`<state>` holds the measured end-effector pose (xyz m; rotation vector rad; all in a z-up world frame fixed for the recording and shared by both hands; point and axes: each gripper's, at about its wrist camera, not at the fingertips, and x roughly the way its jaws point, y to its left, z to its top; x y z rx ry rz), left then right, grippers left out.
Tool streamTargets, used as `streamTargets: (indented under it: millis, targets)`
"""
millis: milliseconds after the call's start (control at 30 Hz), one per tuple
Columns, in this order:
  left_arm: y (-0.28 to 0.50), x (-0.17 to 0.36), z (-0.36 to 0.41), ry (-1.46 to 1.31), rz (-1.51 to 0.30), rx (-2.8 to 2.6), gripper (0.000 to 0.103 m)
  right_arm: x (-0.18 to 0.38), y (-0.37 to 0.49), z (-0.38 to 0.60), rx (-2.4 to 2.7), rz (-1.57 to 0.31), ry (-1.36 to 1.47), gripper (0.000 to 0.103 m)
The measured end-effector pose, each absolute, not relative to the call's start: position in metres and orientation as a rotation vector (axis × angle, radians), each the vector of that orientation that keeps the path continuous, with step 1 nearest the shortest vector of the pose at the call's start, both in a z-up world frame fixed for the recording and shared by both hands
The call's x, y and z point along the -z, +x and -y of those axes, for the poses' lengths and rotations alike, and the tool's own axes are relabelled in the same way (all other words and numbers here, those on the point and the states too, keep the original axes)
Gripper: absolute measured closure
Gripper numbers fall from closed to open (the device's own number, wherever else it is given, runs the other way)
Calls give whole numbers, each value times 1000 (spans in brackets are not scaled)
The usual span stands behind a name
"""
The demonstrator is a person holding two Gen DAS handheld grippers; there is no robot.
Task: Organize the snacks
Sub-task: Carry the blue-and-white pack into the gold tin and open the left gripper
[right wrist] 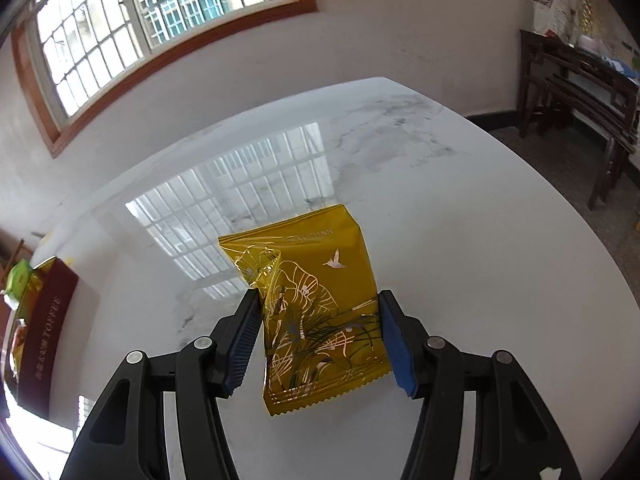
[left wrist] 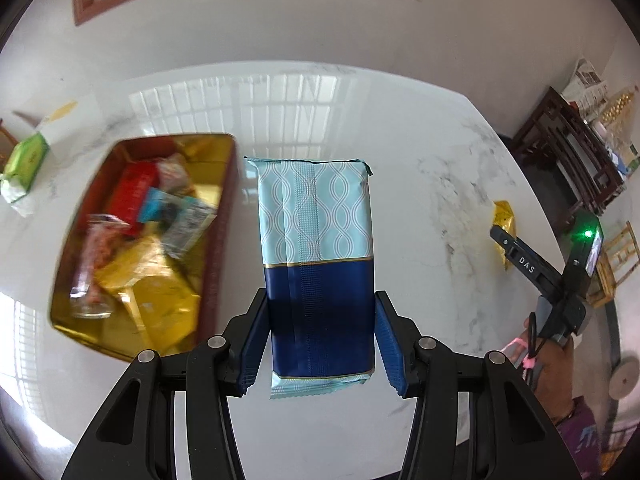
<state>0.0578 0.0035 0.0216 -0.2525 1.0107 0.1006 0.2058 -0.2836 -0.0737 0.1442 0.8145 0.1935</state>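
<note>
left gripper [left wrist: 320,340] pinches blue packet [left wrist: 316,256], just right of tin [left wrist: 224,216] | right gripper [right wrist: 320,344] pinches gold packet [right wrist: 316,304], well right of tin | advice: carry over tin, lower inside, then release

We see the snacks [left wrist: 140,240] inside the tin [left wrist: 218,248] smeared by blur, their labels unreadable; the green packet [right wrist: 17,278] is cut by the picture's edge; clutter on the dark sideboard [right wrist: 580,76] is too small to identify.

glossy marble-look table [right wrist: 460,216], shiny foil packet [right wrist: 320,304], seemingly metal tin [left wrist: 224,200]
</note>
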Motion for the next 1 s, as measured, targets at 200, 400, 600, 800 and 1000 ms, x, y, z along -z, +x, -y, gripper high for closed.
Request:
streamTargets:
  millis: [200, 400, 600, 800, 1000]
  targets:
    - [38, -31, -23, -231, -953, -158, 52, 76, 209, 284, -160, -840, 117, 48]
    - [23, -35, -41, -217, -918, -203, 52, 76, 209, 279, -131, -848, 84, 48]
    - [17, -34, -56, -233, -905, -222, 52, 77, 209, 276, -109, -854, 59, 47]
    - [15, -31, -71, -235, -894, -251, 52, 76, 211, 272, -97, -859, 40, 47]
    - [15, -24, -94, -256, -898, -295, 52, 76, 211, 270, -91, -862, 26, 46]
